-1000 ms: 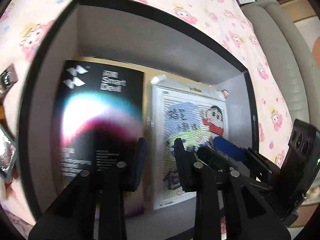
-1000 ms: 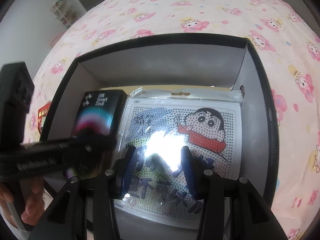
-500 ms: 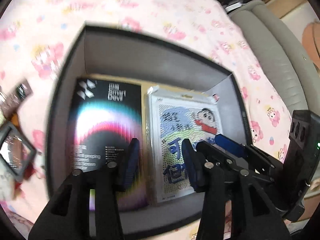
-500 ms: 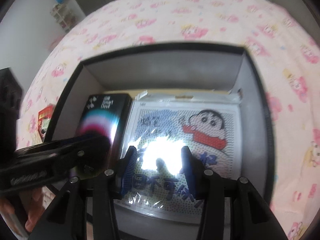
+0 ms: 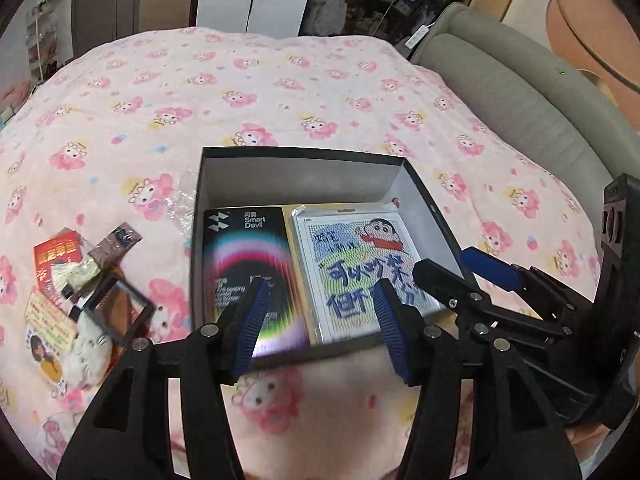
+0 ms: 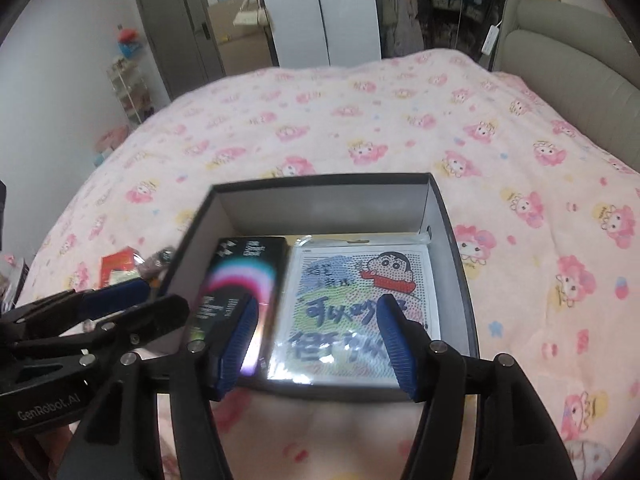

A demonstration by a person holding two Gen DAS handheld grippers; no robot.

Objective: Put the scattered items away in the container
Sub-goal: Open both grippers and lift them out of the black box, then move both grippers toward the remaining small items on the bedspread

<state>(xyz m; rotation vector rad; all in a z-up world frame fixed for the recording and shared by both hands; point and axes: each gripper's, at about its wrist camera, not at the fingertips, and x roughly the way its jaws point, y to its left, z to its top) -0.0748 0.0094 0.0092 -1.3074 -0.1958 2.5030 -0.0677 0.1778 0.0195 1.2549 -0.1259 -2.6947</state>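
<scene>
Clutter is what our left wrist view shows first: a loose heap of scattered items (image 5: 80, 300) lies on the bed (image 5: 280, 92) just beside the left wall of the black container (image 5: 304, 160). We see a red card, a brown packet, a flat clear-topped case and a small white plush. Cards and packets look light, thin and slippery, so we would pinch them by an edge; the plush is soft and will take a squeeze anywhere; the case seems stiff, best taken across its short side. Our left hand-held gripper (image 5: 320, 320) hangs wide and empty at the container's near wall.

From the right wrist view, the Smart Devil box (image 6: 244, 280) and the cartoon bead kit (image 6: 360, 292) already lie flat, side by side, inside the container. Our right hand-held gripper (image 6: 316, 344) is also spread wide, holding nothing.
</scene>
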